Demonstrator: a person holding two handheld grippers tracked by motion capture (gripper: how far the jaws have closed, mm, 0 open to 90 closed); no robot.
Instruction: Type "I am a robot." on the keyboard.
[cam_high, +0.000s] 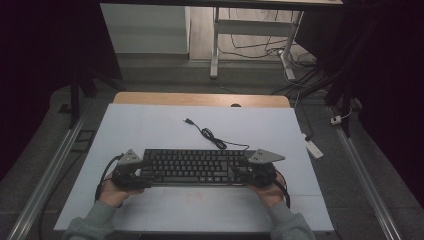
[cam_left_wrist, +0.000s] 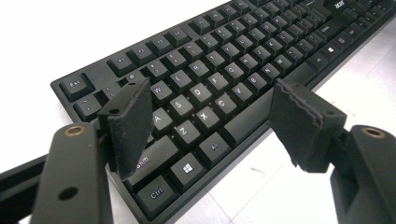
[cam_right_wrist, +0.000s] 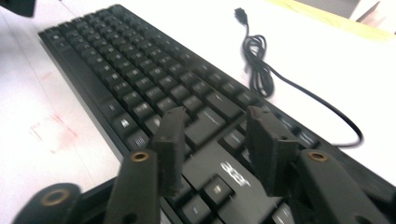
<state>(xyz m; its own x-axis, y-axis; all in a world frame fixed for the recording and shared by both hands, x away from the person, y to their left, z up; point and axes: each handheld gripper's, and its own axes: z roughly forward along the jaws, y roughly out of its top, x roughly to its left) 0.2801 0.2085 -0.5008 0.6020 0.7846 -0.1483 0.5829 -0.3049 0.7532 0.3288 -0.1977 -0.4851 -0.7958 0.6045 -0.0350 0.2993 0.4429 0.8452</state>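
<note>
from above, a flat black keyboard (cam_high: 192, 166) lies across the near middle of my white table (cam_high: 150, 125), its thin cord (cam_high: 210, 134) curling away behind it. my left gripper (cam_high: 131, 172) sits at its left end, my right gripper (cam_high: 255, 169) at its right end.

in the left gripper view my rough, fuzzy pads (cam_left_wrist: 133, 123) stand spread wide over the matte square keys.

in the right gripper view my jaws stand apart above the smooth panel; the glossy cord coils beyond.

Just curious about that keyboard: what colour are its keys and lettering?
Black keys with pale lettering on the keyboard, clearest in the left gripper view.
</note>
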